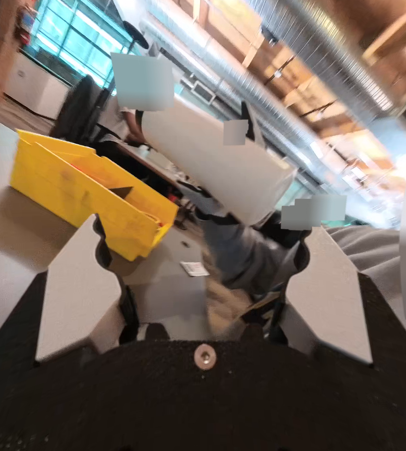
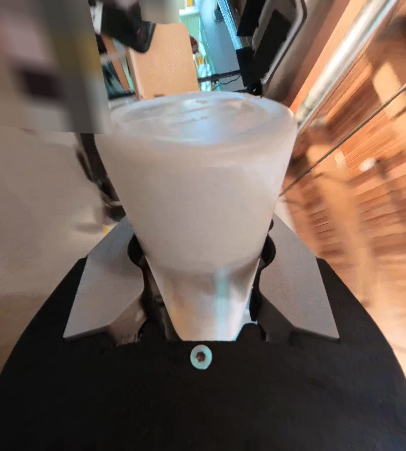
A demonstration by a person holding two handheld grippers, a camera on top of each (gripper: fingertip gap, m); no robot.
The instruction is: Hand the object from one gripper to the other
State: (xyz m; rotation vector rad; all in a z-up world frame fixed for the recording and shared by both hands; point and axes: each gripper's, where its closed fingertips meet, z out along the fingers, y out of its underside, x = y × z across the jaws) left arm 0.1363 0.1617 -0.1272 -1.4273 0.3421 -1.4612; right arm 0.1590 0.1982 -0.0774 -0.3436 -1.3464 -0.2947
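Cup (image 2: 202, 175), frosted white plastic, is sitting clamped in my right hand-held gripper (image 2: 203, 246), long axis pointing forward along the fingers, wide end out. Left hand-held gripper (image 1: 202, 246) is hanging open and empty above the tabletop (image 1: 14, 244), yellow bin (image 1: 80, 195) ahead.

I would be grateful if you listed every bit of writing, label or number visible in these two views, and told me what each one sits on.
I won't quote writing from these pictures, but here is where it stands:
Small white label on the grey table: dark print, too blurred and small to read.
Yellow bin: no writing visible.
Frosted white cup in the right tongs: no writing visible.
Left tongs: open, unmarked.
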